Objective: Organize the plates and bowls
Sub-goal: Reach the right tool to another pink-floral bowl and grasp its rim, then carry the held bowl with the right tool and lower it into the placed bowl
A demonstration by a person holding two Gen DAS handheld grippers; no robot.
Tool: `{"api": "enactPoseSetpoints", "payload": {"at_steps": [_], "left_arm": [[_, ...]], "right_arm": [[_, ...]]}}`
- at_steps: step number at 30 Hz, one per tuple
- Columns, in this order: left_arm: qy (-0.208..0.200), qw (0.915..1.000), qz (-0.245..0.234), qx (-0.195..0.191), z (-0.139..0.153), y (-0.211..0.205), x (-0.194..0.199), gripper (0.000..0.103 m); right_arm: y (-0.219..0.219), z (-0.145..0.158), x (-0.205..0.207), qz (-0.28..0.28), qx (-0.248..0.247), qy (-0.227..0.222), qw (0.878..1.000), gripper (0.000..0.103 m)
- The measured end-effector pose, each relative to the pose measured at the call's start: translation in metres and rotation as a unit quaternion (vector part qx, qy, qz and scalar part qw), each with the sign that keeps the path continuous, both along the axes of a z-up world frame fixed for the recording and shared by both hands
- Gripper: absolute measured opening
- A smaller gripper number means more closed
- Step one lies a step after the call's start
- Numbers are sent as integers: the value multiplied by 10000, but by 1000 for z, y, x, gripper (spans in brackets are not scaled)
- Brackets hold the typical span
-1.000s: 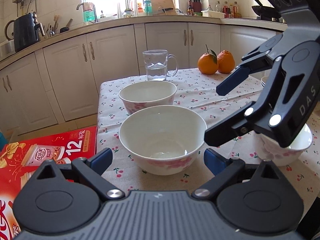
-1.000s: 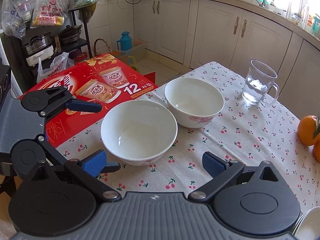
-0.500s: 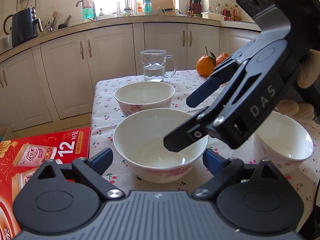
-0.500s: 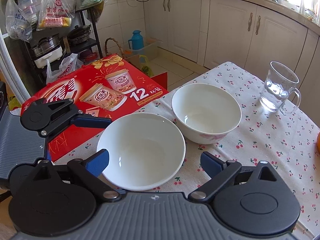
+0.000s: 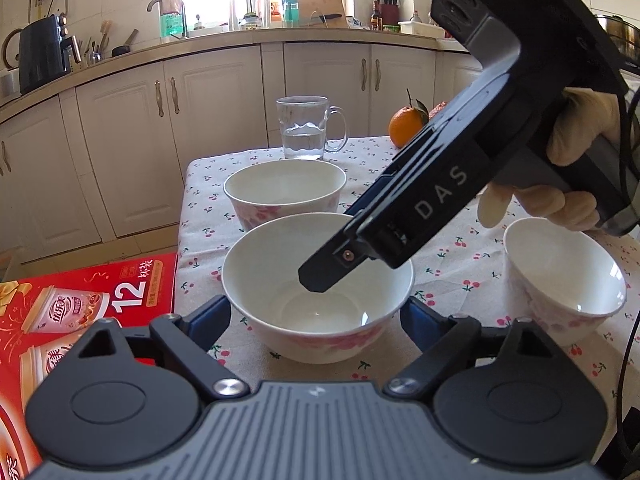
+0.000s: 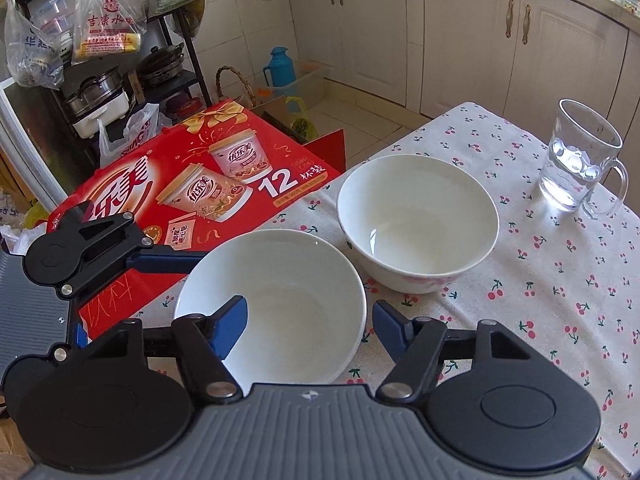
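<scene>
Three white bowls with pink flowers stand on the cherry-print tablecloth. The near bowl (image 5: 316,300) (image 6: 276,304) sits between the open fingers of my left gripper (image 5: 314,320), apart from them. My right gripper (image 6: 308,326) is open and straddles this bowl's rim, one finger (image 6: 232,320) inside the bowl, the other outside. Its body shows in the left wrist view (image 5: 432,200), reaching down into the bowl. A second bowl (image 5: 285,190) (image 6: 418,220) stands just behind. A third, smaller bowl (image 5: 564,276) stands to the right.
A glass mug of water (image 5: 306,128) (image 6: 580,156) and two oranges (image 5: 406,126) stand at the table's far end. A red carton (image 5: 80,304) (image 6: 192,188) lies beside the table's left edge. Kitchen cabinets (image 5: 224,120) are behind.
My right gripper has swung left and down over the near bowl, one finger now inside it. My left gripper has closed in on the same bowl. The bowls have not moved.
</scene>
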State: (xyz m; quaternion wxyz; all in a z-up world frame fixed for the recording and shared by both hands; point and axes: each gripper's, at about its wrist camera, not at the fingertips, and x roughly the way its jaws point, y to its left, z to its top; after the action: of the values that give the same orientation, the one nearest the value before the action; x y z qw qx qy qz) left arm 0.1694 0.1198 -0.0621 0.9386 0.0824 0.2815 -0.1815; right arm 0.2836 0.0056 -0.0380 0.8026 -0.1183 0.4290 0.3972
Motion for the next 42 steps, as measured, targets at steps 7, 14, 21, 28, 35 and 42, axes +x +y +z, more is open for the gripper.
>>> {"api": "enactPoseSetpoints", "payload": {"at_steps": [7,14,21,28,35,42], "left_arm": [[-5,10000,-38,81,1,-3,1,91],[6,9999,-51,90,1,-3,1,91],[24,9999,-105,91,4,-6,-2,91],[-21,9997,-202,112,17,-16,-12,91],[-89,9994,-298,116,34,-31,-32,91],[-200,9988,-431,109,48,-46,-52,91]], "right_arm": [[0,-3,0,61,41,85,9999,70],[-2,-2,0,58,89,117,9999,70],[-8,1,-3,47,174,188,9997,71],[-20,15,-13,-5,251,204,9995,71],[-35,30,-35,5,160,87,9998,71],[-56,42,-57,-2,230,-1,9997,71]]}}
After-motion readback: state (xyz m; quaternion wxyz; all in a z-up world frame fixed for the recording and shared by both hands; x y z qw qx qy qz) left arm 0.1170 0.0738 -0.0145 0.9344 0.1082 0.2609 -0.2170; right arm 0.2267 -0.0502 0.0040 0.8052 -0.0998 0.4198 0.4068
